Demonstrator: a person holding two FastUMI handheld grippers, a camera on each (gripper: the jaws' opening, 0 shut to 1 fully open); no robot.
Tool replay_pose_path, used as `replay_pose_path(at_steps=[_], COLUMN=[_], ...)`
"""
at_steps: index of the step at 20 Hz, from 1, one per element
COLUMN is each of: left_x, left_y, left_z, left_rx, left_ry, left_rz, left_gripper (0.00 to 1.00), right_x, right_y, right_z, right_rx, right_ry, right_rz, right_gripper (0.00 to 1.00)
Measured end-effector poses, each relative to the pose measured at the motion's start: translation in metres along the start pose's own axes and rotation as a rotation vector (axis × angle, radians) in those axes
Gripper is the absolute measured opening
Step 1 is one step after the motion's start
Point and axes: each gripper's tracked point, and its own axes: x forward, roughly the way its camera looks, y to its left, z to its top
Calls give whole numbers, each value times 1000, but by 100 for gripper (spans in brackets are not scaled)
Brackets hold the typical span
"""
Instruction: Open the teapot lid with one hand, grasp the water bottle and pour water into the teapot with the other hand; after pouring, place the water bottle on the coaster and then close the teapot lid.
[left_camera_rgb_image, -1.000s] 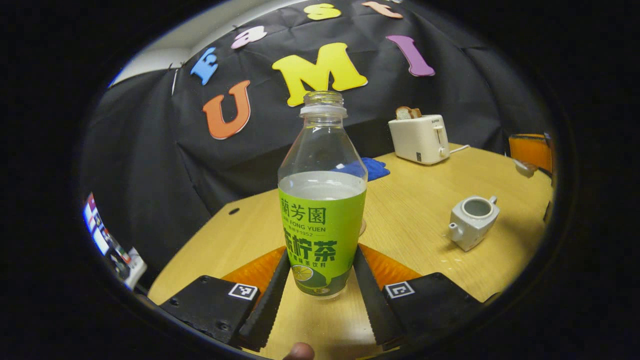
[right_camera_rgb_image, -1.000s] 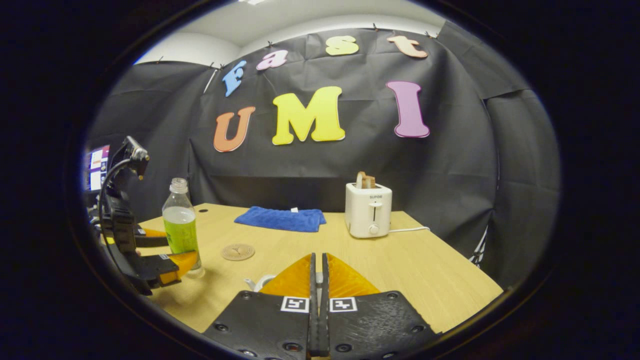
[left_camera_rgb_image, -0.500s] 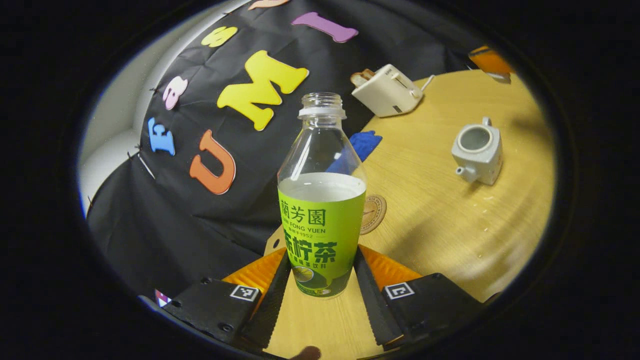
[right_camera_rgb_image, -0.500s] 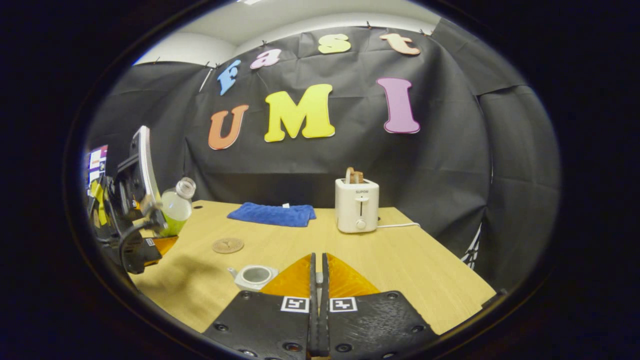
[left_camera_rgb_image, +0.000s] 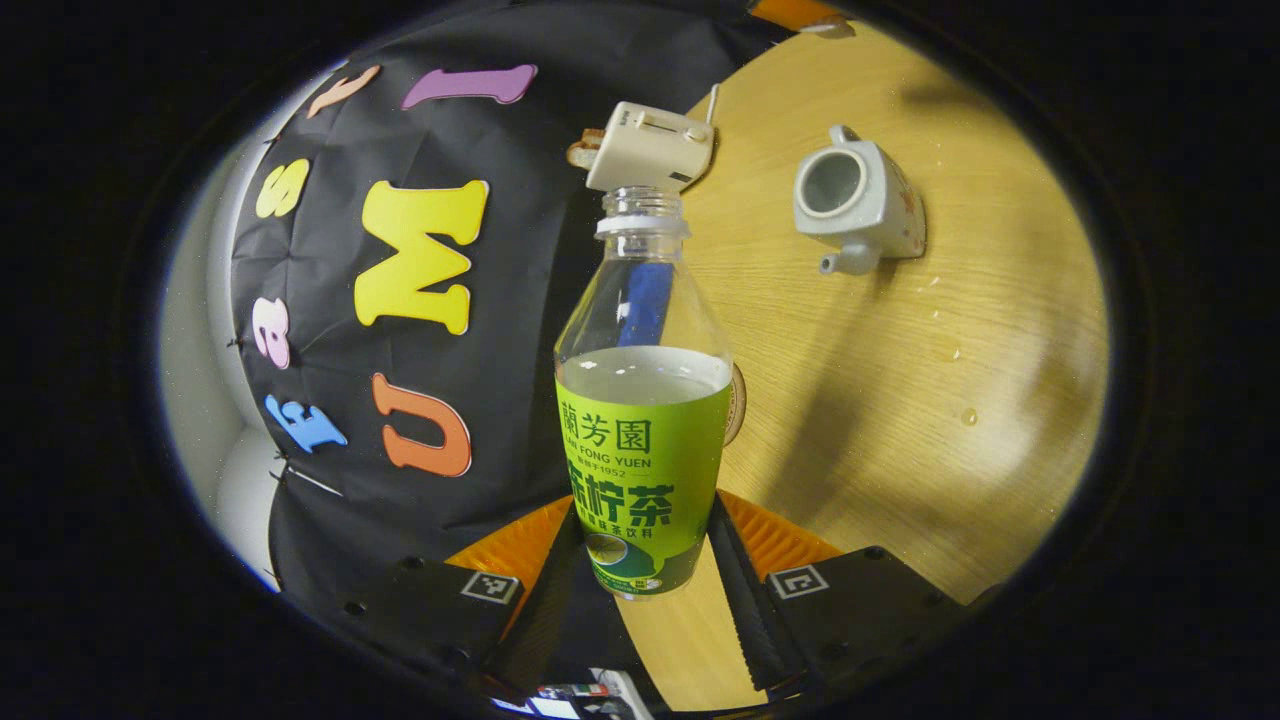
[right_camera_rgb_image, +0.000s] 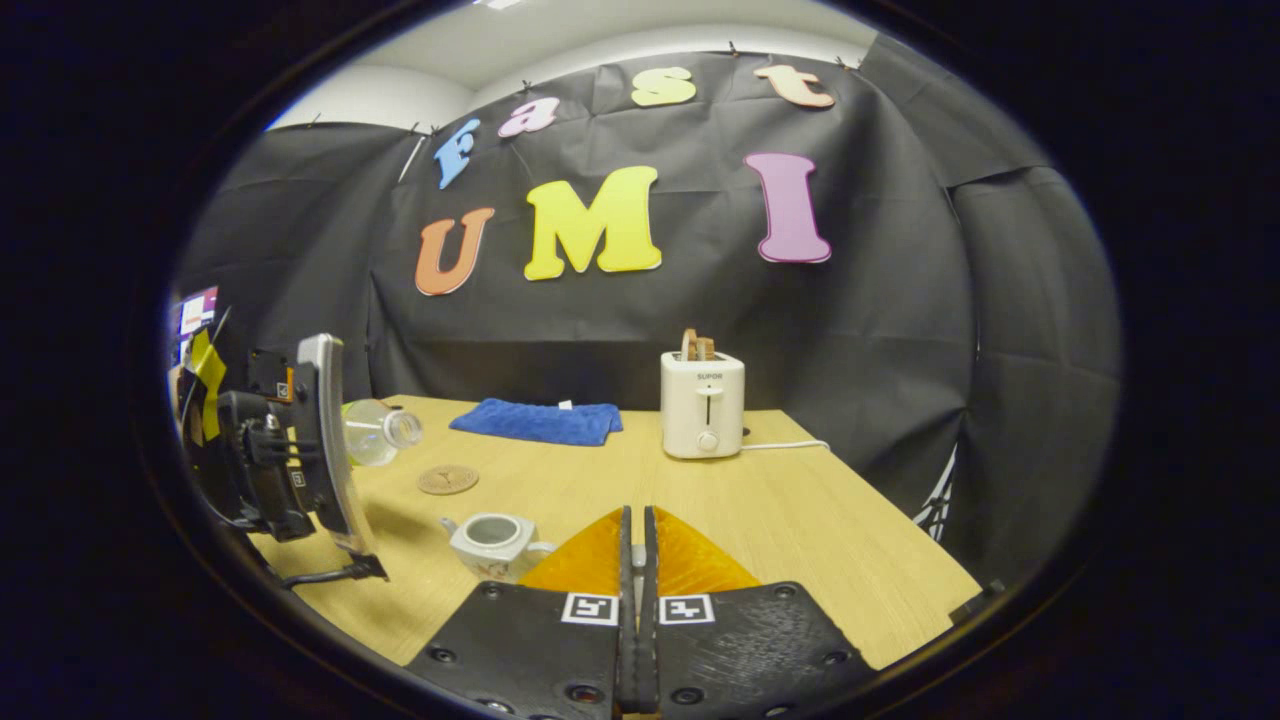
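Two grippers are in play over a pale wood-grain table. Up in the left gripper, the water bottle is clamped low on its green label, both ribbed fingers pressing its sides. In the right gripper view that left gripper hangs above the table's left edge with the clear plastic bottle tipped nearly flat, its uncapped neck pointing toward the table's middle. Pale liquid fills it to just above the label.

Below and ahead sits the teapot, small, white and blocky, glazed, lid off, its round mouth wide open and its short spout pointing left in the right gripper view. In the left gripper view the teapot lies well apart from the bottle's mouth, with bare wood and a few water drops between.

Round and tan, the coaster lies flat behind the teapot, near the bottle, with free tabletop all around it. Farther back, a folded blue cloth rests by the rear edge, and a smooth white toaster with bread in its slot stands beside it, cord trailing right.

On the right gripper, the jaws are pressed together; whether the lid is pinched between them I cannot tell. Its fingers hover just right of the teapot, with open table stretching to the right edge.
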Motion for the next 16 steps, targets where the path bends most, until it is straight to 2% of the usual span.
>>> replay_pose_path(at_steps=[3, 7, 16], left_x=[0, 3, 3], left_y=[3, 4, 3], left_z=[8, 14, 31], left_rx=[116, 215, 357], left_ry=[10, 24, 31], left_rz=[-7, -9, -3], left_gripper=[76, 76, 76], right_x=[-2, -4, -5], right_y=[-7, -12, -21], right_z=[-1, -6, -14], right_rx=[0, -1, 23], right_ry=[-1, 7, 15], right_rz=[-10, -9, -15], right_gripper=[0, 0, 0])
